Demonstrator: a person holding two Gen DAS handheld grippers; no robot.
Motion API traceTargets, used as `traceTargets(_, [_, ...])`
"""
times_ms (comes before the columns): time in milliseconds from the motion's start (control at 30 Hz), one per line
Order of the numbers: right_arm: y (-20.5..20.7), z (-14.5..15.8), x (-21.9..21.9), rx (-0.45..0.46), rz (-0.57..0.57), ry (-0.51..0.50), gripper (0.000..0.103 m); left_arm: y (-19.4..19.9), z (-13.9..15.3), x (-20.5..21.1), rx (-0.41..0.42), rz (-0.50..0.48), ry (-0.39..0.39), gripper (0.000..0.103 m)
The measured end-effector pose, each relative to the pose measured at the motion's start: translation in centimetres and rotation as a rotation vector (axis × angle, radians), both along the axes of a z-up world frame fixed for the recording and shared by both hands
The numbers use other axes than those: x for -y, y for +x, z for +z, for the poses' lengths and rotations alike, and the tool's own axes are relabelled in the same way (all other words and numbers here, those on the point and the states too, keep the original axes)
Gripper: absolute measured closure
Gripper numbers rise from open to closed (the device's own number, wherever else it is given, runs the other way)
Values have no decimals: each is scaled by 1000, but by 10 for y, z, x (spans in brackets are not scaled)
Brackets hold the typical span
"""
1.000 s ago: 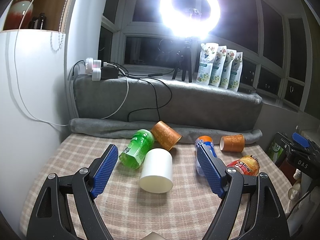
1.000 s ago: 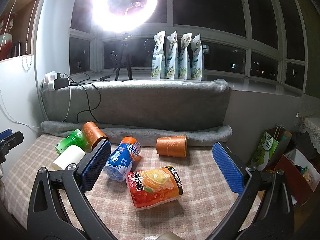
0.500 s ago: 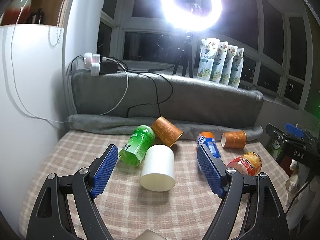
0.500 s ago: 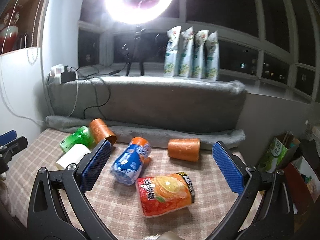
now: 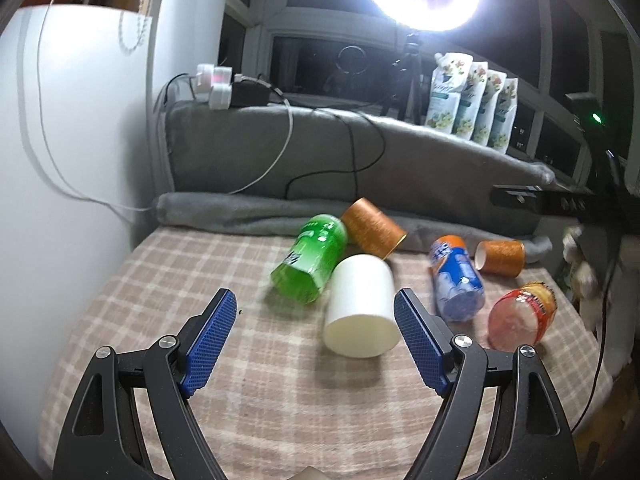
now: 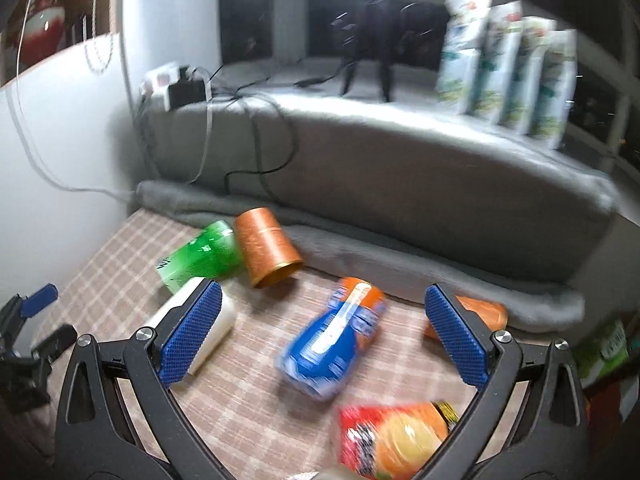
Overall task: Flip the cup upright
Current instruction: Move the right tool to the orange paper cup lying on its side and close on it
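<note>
The white cup (image 5: 362, 307) lies on its side on the checked cloth (image 5: 168, 280), its wide end toward the camera, touching the green bottle (image 5: 310, 264) on its left and an orange cup (image 5: 372, 227) behind it. The left gripper (image 5: 316, 336) hangs just in front of it, fingers spread wide and holding nothing, the right pad close beside the cup's rim. The right gripper (image 6: 320, 334) is likewise wide open and empty above a blue bottle (image 6: 334, 346); a second orange cup (image 5: 500, 258) and a red pouch (image 5: 520, 316) lie farther right.
</note>
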State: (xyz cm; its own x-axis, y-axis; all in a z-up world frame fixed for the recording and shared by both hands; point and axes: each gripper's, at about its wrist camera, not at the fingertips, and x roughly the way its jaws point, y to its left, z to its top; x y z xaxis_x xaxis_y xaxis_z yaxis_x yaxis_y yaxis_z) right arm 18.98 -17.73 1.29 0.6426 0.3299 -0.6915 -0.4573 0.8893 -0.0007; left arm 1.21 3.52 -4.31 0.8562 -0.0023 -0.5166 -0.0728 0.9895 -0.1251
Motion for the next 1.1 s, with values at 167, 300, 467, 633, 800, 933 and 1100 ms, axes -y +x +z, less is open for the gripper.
traceTargets(167, [40, -16, -46, -100, 97, -43, 0, 1, -5, -12, -15, 28, -8, 22])
traceTargets(300, [65, -34, -74, -172, 131, -71, 1, 1, -7, -20, -18, 50, -12, 22])
traceTargets(467, [84, -59, -107, -200, 181, -188, 8, 0, -9, -33, -21, 82, -22, 22])
traceTargets(633, [95, -81, -123, -218, 197, -266, 9, 2, -12, -43, -28, 100, -36, 22])
traceTargets(800, [106, -95, -131, -242, 195, -311, 16, 1, -14, -47, -32, 106, -44, 22])
traceTargets(933, [115, -103, -139, -247, 198, -343, 16, -1, -12, -49, -28, 113, -43, 22])
traceTargets(1100, [116, -113, -147, -246, 214, -370, 24, -4, -11, -52, -29, 123, -40, 22])
